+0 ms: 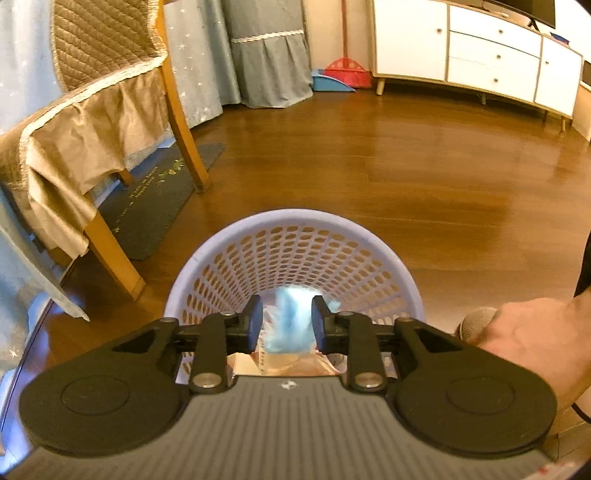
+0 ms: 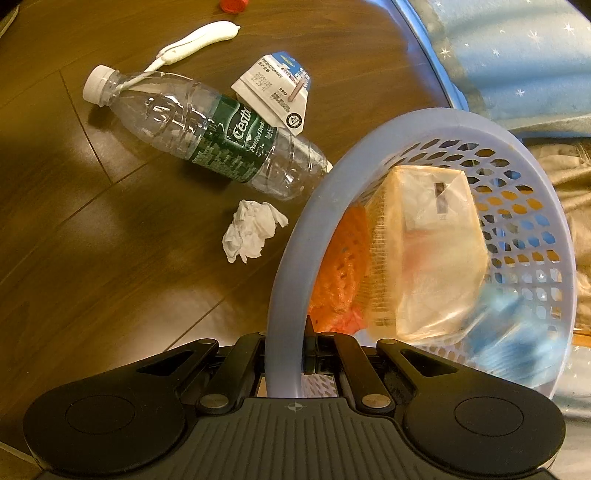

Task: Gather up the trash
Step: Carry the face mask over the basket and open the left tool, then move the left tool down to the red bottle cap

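My right gripper (image 2: 286, 347) is shut on the near rim of a lavender perforated basket (image 2: 443, 122), which is tilted beside the table. Inside lie a clear-wrapped tan package (image 2: 424, 251), an orange net (image 2: 343, 266) and a blurred blue piece (image 2: 517, 332). My left gripper (image 1: 287, 314) hovers over the basket (image 1: 295, 221) with its jaws apart. The blurred blue piece (image 1: 288, 321) sits loose in the gap, below the pads. On the dark tabletop lie a clear plastic bottle (image 2: 207, 136), a milk carton (image 2: 277, 92) and a crumpled tissue (image 2: 251, 230).
A white tube-like item (image 2: 199, 40) and a red cap (image 2: 232, 4) lie farther back on the table. A cloth-covered wooden chair (image 1: 92, 129) and a dark mat (image 1: 159, 195) are left of the basket. A hand (image 1: 528, 332) shows at right. A white cabinet (image 1: 480, 62) and a dustpan (image 1: 340, 77) stand far off.
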Demonstrator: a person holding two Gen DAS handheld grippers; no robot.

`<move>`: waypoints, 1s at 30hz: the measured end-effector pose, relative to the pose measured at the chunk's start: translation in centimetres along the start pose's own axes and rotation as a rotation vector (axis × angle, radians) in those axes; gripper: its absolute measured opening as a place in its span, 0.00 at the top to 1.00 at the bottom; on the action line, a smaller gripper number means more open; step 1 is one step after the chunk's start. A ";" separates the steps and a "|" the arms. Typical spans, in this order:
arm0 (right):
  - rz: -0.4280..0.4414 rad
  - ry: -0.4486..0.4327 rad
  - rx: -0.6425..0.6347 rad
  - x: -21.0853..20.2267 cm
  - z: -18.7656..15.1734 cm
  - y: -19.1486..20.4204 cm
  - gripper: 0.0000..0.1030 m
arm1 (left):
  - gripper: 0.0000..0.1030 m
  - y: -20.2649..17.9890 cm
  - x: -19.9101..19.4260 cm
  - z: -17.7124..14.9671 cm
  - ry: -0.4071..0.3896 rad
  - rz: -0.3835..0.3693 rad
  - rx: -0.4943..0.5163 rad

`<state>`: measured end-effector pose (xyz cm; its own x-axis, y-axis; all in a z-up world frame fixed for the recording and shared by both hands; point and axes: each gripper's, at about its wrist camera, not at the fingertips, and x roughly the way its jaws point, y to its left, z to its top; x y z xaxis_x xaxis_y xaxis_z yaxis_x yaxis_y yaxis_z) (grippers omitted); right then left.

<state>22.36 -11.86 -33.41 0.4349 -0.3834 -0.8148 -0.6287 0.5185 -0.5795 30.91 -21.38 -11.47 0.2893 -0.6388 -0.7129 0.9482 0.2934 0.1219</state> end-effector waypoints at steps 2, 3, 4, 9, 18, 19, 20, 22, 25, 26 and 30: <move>-0.001 0.000 0.001 0.0 0.0 0.0 1.00 | 0.76 0.6 -0.6 -0.1 -0.005 0.003 -0.017; 0.000 0.001 -0.001 0.0 0.0 0.0 1.00 | 0.76 0.9 -0.9 -0.2 -0.007 0.013 -0.022; 0.000 0.001 -0.002 0.0 0.0 0.0 1.00 | 0.76 1.2 -1.4 -0.3 -0.010 0.028 -0.026; 0.003 0.003 -0.001 -0.1 0.0 -0.1 1.00 | 0.75 2.8 -3.8 -1.4 -0.018 0.089 -0.047; 0.003 0.004 -0.010 0.0 0.0 0.0 1.00 | 0.75 6.3 -6.7 -6.9 0.053 0.207 -0.118; 0.003 0.004 -0.010 0.0 0.0 0.0 1.00 | 0.75 6.6 -6.8 -7.7 0.066 0.223 -0.120; 0.003 0.005 -0.009 0.0 0.0 0.0 1.00 | 0.75 6.9 -7.0 -8.3 0.076 0.232 -0.129; 0.004 0.006 -0.006 0.0 0.0 -0.1 1.00 | 0.75 7.6 -7.4 -9.8 0.092 0.248 -0.147; 0.005 0.006 -0.006 0.1 -0.2 -0.3 1.00 | 0.75 8.4 -7.8 -12.1 0.133 0.283 -0.162; 0.008 0.005 -0.004 0.0 -0.2 -0.3 1.00 | 0.75 8.8 -7.9 -12.8 0.146 0.292 -0.172; 0.010 0.005 -0.004 0.0 -0.2 -0.4 1.00 | 0.75 10.0 -8.4 -15.8 0.184 0.322 -0.217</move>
<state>22.47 -12.26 -33.18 0.4248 -0.3821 -0.8207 -0.6360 0.5192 -0.5709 35.92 -1.87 -15.17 0.5195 -0.3581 -0.7758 0.7578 0.6125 0.2247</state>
